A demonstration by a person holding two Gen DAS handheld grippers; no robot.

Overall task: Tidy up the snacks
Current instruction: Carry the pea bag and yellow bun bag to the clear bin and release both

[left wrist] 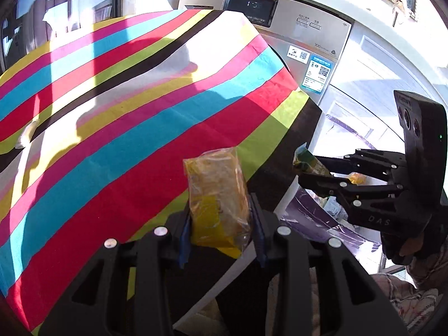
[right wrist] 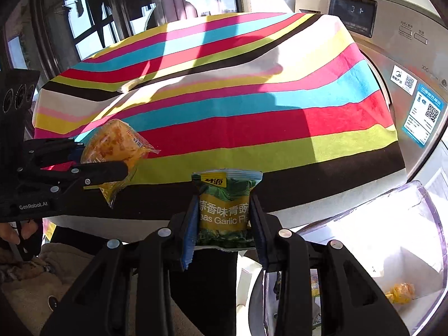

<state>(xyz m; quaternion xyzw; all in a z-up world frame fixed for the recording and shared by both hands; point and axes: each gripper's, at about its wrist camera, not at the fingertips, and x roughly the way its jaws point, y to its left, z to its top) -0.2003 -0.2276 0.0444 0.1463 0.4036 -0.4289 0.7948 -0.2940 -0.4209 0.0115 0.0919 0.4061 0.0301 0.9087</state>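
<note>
Striped cloth (left wrist: 112, 89) fills both views; only right wrist shows bin (right wrist: 431, 224).

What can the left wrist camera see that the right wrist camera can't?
Only the left wrist view shows the yellow snack packet head-on, clamped in the left gripper. Only the right wrist view shows the green garlic pea packet's printed front in the right gripper, and the clear bin holding a yellow snack. Both show the striped cloth, the washing machine and both packets.
</note>
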